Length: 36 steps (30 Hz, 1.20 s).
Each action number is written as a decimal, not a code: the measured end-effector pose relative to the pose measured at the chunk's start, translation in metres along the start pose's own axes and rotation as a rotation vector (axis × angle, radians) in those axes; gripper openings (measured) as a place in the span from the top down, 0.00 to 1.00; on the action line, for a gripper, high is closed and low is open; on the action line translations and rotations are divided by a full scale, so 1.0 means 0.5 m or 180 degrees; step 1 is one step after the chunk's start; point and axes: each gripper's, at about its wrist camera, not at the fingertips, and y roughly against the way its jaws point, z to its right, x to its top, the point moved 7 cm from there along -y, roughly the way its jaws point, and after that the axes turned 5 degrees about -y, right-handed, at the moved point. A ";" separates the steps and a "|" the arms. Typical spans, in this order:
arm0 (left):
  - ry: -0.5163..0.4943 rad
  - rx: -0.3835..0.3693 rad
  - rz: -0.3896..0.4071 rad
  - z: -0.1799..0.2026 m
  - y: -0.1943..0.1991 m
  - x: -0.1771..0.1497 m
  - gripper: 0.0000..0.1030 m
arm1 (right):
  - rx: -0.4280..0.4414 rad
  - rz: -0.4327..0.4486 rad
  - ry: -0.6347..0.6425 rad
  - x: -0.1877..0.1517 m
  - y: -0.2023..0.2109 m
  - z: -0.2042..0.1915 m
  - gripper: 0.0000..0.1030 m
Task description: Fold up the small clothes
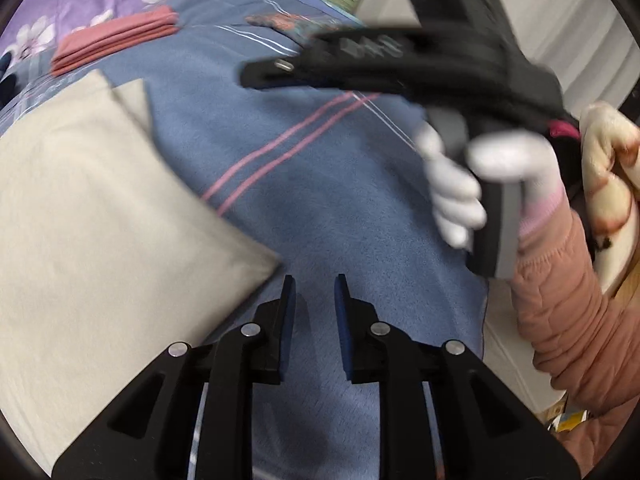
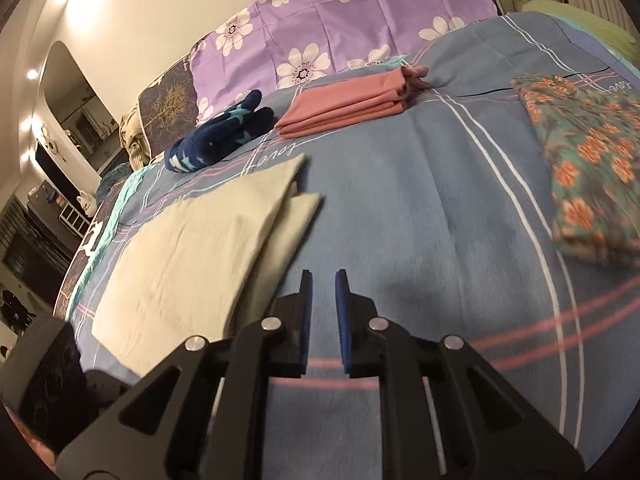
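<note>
Landmark: folded beige cloth (image 2: 204, 236) lying flat on the blue bed cover (image 2: 440, 184).

Left tool (image 1: 316, 286): pads a little apart, nothing between them, poised over bare cover just right of the beige cloth's near corner.

Right tool (image 2: 323, 280): pads narrowly apart, empty, over the cover just right of the beige cloth's near edge. In the left wrist view it is blurred, gripped by a white-gloved hand (image 1: 460, 196).

Beyond the beige cloth: folded pink garment (image 2: 352, 106). Beyond and left of it: dark blue patterned socks (image 2: 218, 136). Well to its right: floral green garment (image 2: 588, 160).
</note>
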 end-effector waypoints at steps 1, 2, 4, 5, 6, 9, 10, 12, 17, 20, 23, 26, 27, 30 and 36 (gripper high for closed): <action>0.0041 0.0031 0.0050 -0.012 0.016 -0.003 0.76 | 0.0015 -0.0003 0.0025 -0.008 0.007 -0.009 0.85; 0.0086 0.0071 0.0105 -0.021 0.031 -0.008 0.73 | 0.0036 -0.0009 0.0058 -0.016 0.012 -0.021 0.85; 0.0210 0.0196 0.0240 -0.050 0.071 -0.021 0.64 | 0.0131 -0.0030 0.0179 -0.034 0.020 -0.060 0.84; 0.0281 0.0266 0.0301 -0.065 0.091 -0.031 0.62 | 0.0196 -0.0045 0.0244 -0.043 0.022 -0.081 0.82; 0.0345 0.0320 0.0346 -0.076 0.109 -0.025 0.62 | 0.0267 -0.0067 0.0316 -0.053 0.021 -0.105 0.79; 0.0602 0.0455 0.0481 -0.127 0.155 -0.053 0.61 | 0.0411 -0.0173 0.0534 -0.081 0.004 -0.163 0.75; 0.0672 0.0493 0.0520 -0.137 0.168 -0.058 0.61 | 0.0429 -0.0239 0.0606 -0.096 -0.009 -0.181 0.75; 0.0797 0.0597 0.0608 -0.163 0.200 -0.084 0.61 | 0.0338 -0.0430 0.0624 -0.128 -0.045 -0.190 0.75; 0.1071 0.0886 0.0831 -0.234 0.278 -0.145 0.56 | -0.0281 -0.0554 0.0626 -0.174 -0.092 -0.138 0.86; 0.1271 0.1075 0.0985 -0.284 0.344 -0.201 0.52 | -0.0327 -0.0537 0.0451 -0.176 -0.075 -0.131 0.86; 0.1520 0.1235 0.1176 -0.350 0.404 -0.249 0.52 | -0.0472 -0.0508 0.0444 -0.182 -0.063 -0.141 0.84; 0.1765 0.1430 0.1413 -0.400 0.482 -0.319 0.52 | -0.0575 -0.0433 0.0488 -0.177 -0.052 -0.165 0.76; 0.1844 0.1492 0.1486 -0.416 0.505 -0.342 0.52 | -0.0582 -0.0405 0.0526 -0.174 -0.048 -0.177 0.76; 0.2131 0.1597 0.1674 -0.467 0.559 -0.416 0.53 | -0.0584 -0.0347 0.0687 -0.156 -0.042 -0.226 0.75; 0.2476 0.1670 0.1724 -0.568 0.595 -0.512 0.70 | -0.0499 -0.0414 0.1095 -0.135 -0.088 -0.354 0.70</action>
